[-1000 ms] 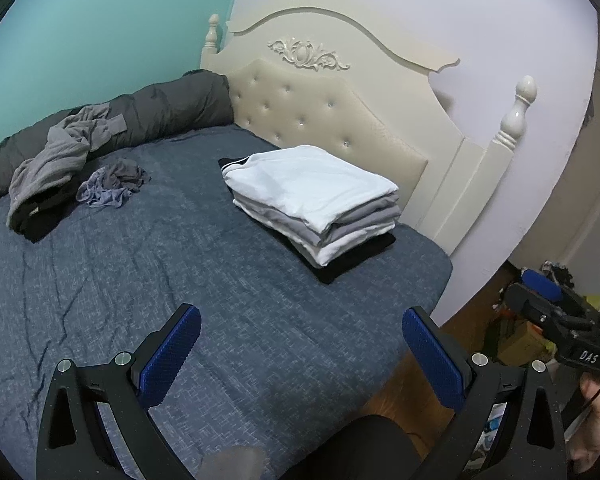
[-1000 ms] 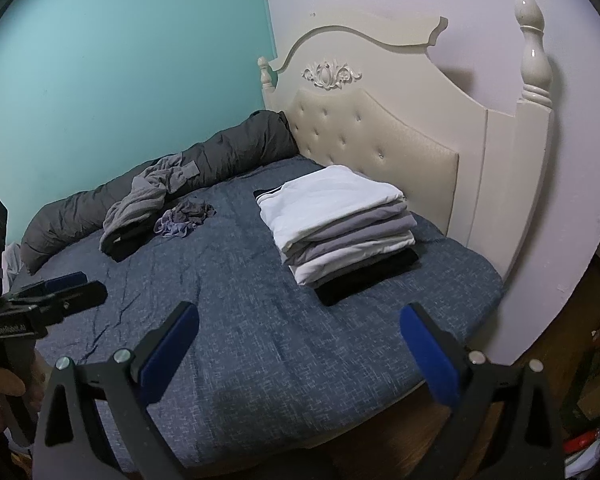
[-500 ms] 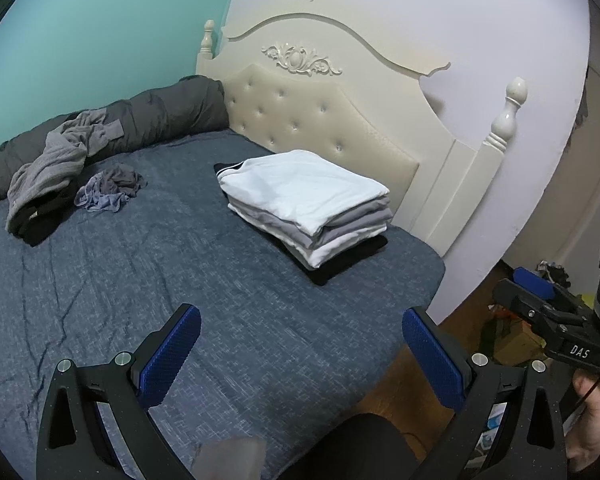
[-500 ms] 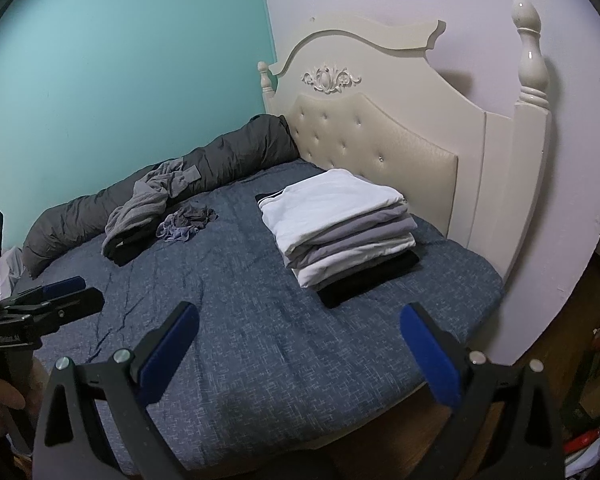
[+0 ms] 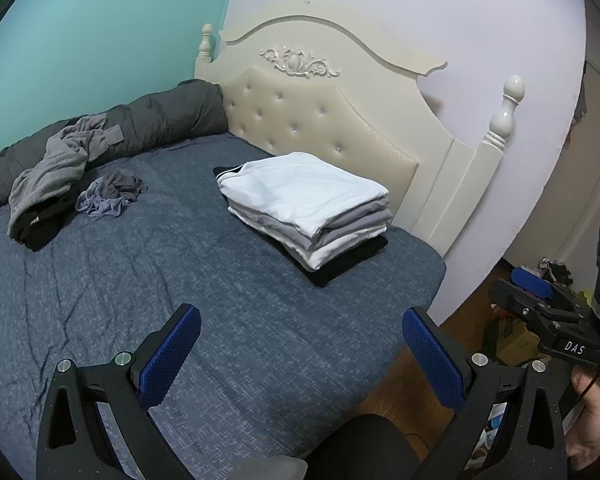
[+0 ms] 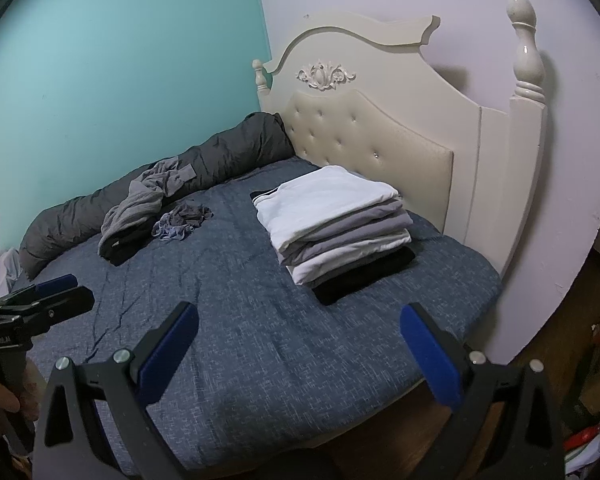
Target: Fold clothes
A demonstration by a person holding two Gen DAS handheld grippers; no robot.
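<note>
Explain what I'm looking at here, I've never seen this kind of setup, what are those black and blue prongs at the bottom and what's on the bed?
No robot here: a person holds a hand-held gripper in each hand, and a wide-angle camera on each gripper looks forward past its two blue-padded fingers. One picture comes from the left gripper, the other from the right gripper. Each view also catches the other gripper at its edge, with part of the hand holding it.

Both grippers are open and hold nothing; they hover above the near part of the bed.

On the blue bedspread, a neat stack of folded clothes sits near the cream headboard. Farther left lie unfolded things: a crumpled grey garment over something black, and a small bunched cloth. A rolled dark duvet runs along the teal wall.
</note>
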